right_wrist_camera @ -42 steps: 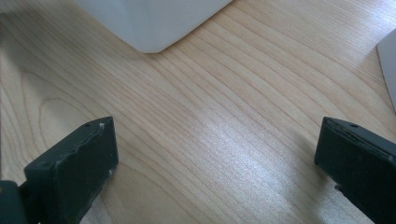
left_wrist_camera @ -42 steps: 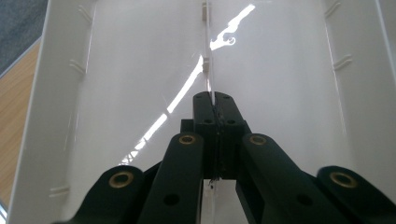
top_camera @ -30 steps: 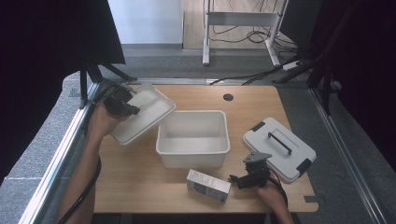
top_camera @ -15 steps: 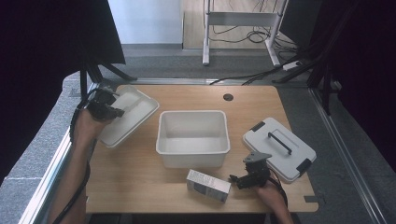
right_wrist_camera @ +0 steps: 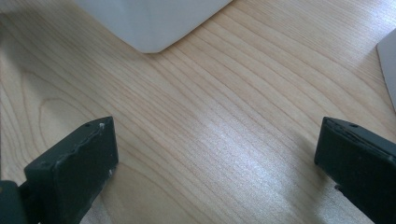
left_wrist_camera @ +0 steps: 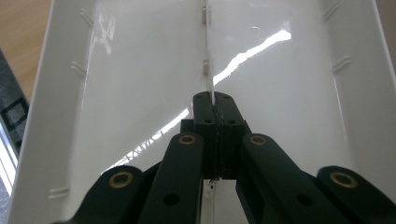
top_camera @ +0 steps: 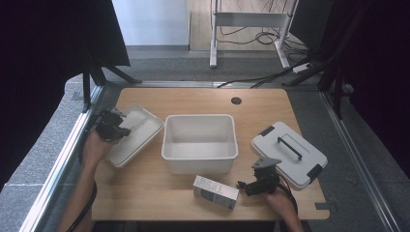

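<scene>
The left gripper is seen at centre left of the high view, its jaws clamped on a thin central rib of the shallow white plastic lid, which lies inverted on the light wooden table. The right gripper, lower right, is held with jaws wide apart over bare wood.
</scene>
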A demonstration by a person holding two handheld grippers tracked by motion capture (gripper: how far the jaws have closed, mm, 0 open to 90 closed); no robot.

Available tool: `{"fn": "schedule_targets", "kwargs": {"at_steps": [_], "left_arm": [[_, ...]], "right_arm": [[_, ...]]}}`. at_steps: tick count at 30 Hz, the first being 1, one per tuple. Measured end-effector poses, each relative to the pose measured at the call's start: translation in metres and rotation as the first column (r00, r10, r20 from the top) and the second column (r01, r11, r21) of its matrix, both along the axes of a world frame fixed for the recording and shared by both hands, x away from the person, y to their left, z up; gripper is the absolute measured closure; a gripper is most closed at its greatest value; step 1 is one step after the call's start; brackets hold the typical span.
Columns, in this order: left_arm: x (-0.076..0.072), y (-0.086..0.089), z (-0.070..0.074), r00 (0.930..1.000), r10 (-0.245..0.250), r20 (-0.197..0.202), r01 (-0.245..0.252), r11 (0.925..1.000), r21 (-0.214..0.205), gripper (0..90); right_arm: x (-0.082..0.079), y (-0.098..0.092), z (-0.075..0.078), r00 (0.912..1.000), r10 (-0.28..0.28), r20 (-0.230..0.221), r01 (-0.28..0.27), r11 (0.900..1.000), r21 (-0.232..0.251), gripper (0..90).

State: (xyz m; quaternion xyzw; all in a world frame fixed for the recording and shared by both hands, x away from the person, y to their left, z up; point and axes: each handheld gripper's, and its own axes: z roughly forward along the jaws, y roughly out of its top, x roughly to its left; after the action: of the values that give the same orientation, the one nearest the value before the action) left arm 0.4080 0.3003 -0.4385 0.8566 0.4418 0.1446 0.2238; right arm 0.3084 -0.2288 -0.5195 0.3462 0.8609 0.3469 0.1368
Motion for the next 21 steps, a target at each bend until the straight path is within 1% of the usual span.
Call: {"fn": "schedule_targets", "kwargs": {"at_steps": [5,9,15,16,19,21], "left_arm": [[-0.003,0.0,-0.02,0.9999,0.009,-0.005,-0.009,1.0,-0.002,89.1],[-0.006,0.0,-0.031,0.9998,0.018,-0.002,-0.019,0.9998,-0.01,89.1],[-0.009,0.002,-0.042,0.9998,0.015,-0.011,-0.015,0.9998,-0.013,88.9],[-0.009,0.002,-0.044,0.9998,0.015,-0.01,-0.015,0.9997,-0.018,88.6],[-0.01,0.002,-0.045,0.9999,0.017,-0.001,-0.017,0.9984,-0.053,84.9],[-0.012,0.002,-0.044,0.9999,0.015,0.008,-0.014,0.9983,-0.056,80.1]], "right_arm": [[0.0,0.0,0.0,1.0,0.0,0.0,0.0,1.0,0.0,0.0],[0.0,0.0,0.0,1.0,0.0,-0.001,0.0,1.0,0.0,0.0],[0.0,0.0,0.0,1.0,0.0,-0.001,0.0,1.0,0.0,0.0],[0.0,0.0,0.0,1.0,-0.001,-0.001,0.001,1.0,0.0,0.0],[0.0,0.0,0.0,1.0,0.0,-0.001,0.0,1.0,0.0,0.0],[0.0,0.0,0.0,1.0,0.0,-0.001,0.0,1.0,0.0,0.0]]}}
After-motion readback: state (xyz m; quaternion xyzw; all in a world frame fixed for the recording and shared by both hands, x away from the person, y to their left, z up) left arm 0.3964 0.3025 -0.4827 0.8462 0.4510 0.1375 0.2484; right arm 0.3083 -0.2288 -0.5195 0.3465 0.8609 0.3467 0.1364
